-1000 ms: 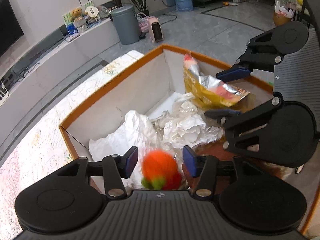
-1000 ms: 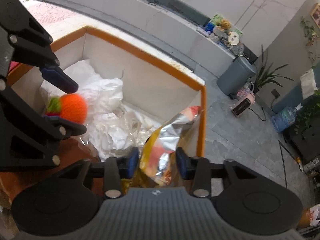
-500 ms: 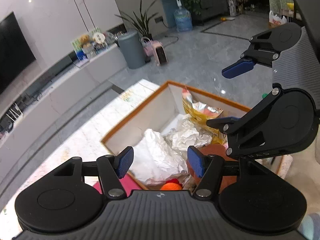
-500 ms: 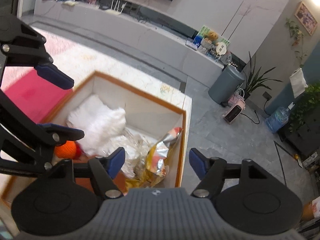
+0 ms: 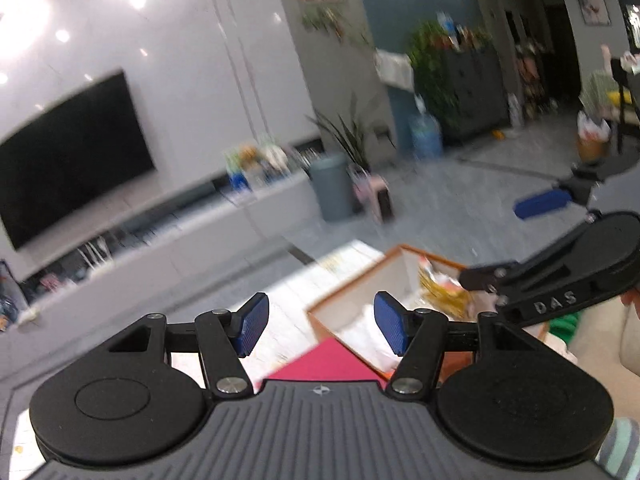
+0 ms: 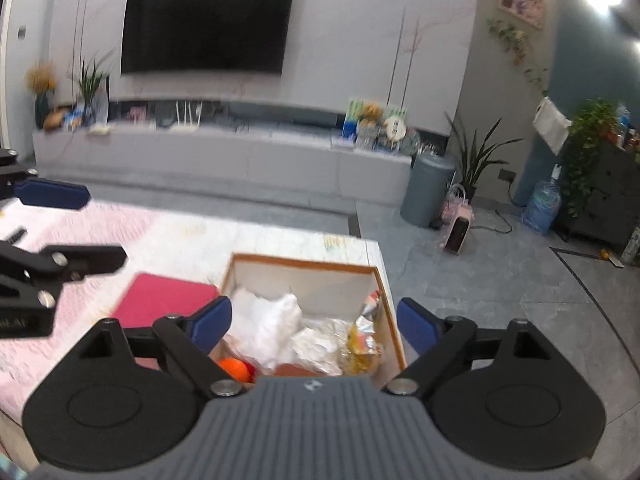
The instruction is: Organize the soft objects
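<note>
An orange-rimmed cardboard box (image 6: 304,261) stands on the patterned table and holds a white fluffy cloth (image 6: 266,326), crumpled plastic, a yellow snack bag (image 6: 362,344) and an orange plush ball (image 6: 234,368). My right gripper (image 6: 314,326) hovers above the box. Its jaws are opening and nothing is between them. My left gripper (image 5: 322,330) is open and empty, above and to the left of the box (image 5: 352,286). Each gripper shows in the other's view: the right gripper (image 5: 516,240) and the left gripper (image 6: 68,226).
A pink mat (image 6: 164,300) lies on the table left of the box. The table's right edge (image 6: 378,264) runs beside the box. Beyond are a TV (image 6: 204,24), a low grey cabinet (image 6: 224,156), a grey bin (image 6: 426,190) and a small heater (image 6: 458,232).
Both grippers rose and drew back from the box, which now looks smaller. The right jaws let go of the snack bag and spread wide. The orange ball dropped from between the left jaws into the box.
</note>
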### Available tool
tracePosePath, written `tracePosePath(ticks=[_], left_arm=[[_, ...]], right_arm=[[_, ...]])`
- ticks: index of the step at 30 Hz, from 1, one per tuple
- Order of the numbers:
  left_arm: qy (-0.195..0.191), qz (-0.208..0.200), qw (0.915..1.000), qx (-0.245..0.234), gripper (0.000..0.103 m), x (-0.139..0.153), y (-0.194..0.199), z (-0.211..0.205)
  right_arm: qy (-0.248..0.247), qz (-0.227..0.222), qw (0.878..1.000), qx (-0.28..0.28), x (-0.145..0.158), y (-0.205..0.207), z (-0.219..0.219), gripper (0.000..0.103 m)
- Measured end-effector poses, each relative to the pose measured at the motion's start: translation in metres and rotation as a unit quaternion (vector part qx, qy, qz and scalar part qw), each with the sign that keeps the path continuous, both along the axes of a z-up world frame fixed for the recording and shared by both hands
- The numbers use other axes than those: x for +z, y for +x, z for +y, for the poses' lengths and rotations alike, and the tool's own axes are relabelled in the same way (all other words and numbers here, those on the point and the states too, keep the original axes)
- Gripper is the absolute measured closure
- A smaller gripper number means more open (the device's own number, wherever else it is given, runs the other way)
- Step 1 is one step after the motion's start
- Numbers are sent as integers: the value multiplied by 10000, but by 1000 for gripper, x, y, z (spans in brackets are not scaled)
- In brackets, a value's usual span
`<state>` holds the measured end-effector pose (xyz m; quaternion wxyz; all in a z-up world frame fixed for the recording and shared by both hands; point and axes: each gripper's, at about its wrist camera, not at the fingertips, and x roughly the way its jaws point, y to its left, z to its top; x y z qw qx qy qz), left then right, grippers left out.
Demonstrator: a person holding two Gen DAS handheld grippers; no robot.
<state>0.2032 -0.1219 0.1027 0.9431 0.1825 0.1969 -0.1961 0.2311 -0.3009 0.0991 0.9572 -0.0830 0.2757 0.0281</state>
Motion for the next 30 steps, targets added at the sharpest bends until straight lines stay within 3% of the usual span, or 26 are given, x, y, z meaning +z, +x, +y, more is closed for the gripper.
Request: tracePosePath(ticks=[3,9,14,19,24,30], left_arm=[[-95,-289,9992,251,31,3,-19,16],[-667,-271,9950,694,31,6,-43,48],[-870,-396,9908,953,31,3,-66,61],[-860,-372,9874,1273,26,-1,-87,73],[-817,-262,9851,1493,17,-18,-103,76],[-713,123,9844,1603,16,-51,-114,85]], right_arm=[[132,-53,9999,-21,4,-24,13,12],[465,-183,9987,-34,5,-68,34,5],[577,-364,9976,-81,-1,-104,51,3],[660,-181,9969,-391,-18,-127,65,3],[1076,-38,9919,-675,-36,-145,63,3],[830,21,9926,-881,-62,-158,76,3]])
